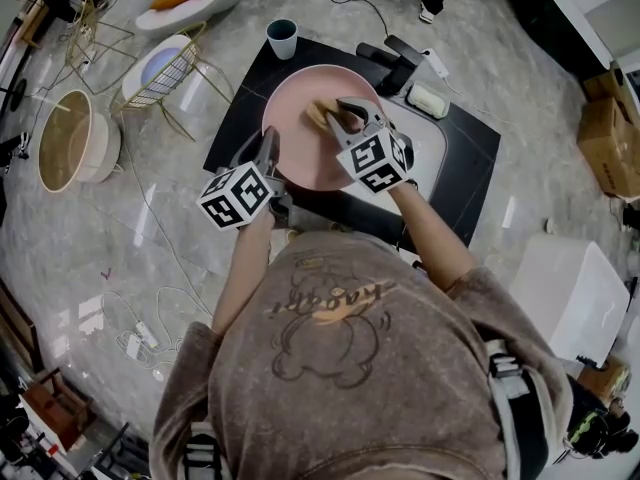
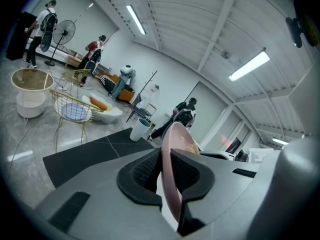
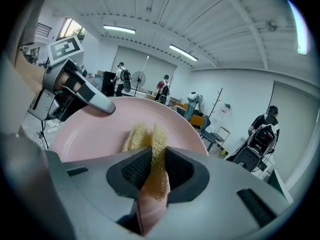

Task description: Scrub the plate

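Two tongs meet on one pink round plate (image 1: 300, 98), which sits over the middle of a black surface (image 1: 470, 158). No view settles whether the plate rests on that surface or is lifted off it.

The left tongs (image 1: 268, 150) are nearly closed, pinching the plate's near-left rim. Only the left gripper view shows this plainly: the rim runs edge-on between the two dark ribbed pads (image 2: 142, 171). In the head view the marker cube covers much of that grip.

The right tongs (image 1: 347, 114) are clamped on a yellow mesh scrubbing pad (image 1: 322, 115). From above the pad is a small tan patch on the far half of the plate. The right gripper view shows its fold squeezed between the pads and its free end lying on the plate's pink face, with the left tongs at the rim beyond.

A teal cup (image 1: 282, 38) stands just past the plate's far rim. A white bar (image 1: 427, 100) lies near the far right, apart from the plate. Bare black surface stretches to the plate's right. On the left the plate comes near the surface's edge, with pale marble floor (image 1: 120, 228) and a wire-frame chair (image 1: 170, 73) beyond.
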Action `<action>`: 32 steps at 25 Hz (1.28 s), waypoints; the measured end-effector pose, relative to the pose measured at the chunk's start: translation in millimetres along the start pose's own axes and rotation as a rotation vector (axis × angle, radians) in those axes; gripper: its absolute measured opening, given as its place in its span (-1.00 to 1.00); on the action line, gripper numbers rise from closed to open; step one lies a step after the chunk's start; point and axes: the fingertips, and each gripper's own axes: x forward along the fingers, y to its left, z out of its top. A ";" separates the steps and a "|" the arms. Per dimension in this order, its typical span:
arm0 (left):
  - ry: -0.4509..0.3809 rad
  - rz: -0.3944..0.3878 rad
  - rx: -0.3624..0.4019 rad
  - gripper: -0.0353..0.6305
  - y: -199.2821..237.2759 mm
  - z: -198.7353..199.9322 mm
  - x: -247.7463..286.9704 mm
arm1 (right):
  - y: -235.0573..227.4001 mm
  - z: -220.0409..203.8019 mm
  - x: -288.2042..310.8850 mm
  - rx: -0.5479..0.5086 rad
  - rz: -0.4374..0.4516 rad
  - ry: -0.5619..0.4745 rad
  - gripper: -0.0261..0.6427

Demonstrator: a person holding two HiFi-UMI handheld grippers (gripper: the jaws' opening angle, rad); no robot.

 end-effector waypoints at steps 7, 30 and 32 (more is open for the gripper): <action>-0.019 0.030 -0.027 -0.77 8.2 2.2 -1.9 | -7.2 -27.3 -8.5 -0.042 -0.019 0.082 -0.69; -0.007 0.039 -0.049 -0.76 11.5 -2.9 6.5 | 64.3 -3.2 1.0 -0.082 0.149 0.055 -0.69; 0.001 0.033 -0.049 -0.76 10.0 -5.4 5.6 | 61.5 2.6 3.8 -0.086 0.147 0.045 -0.69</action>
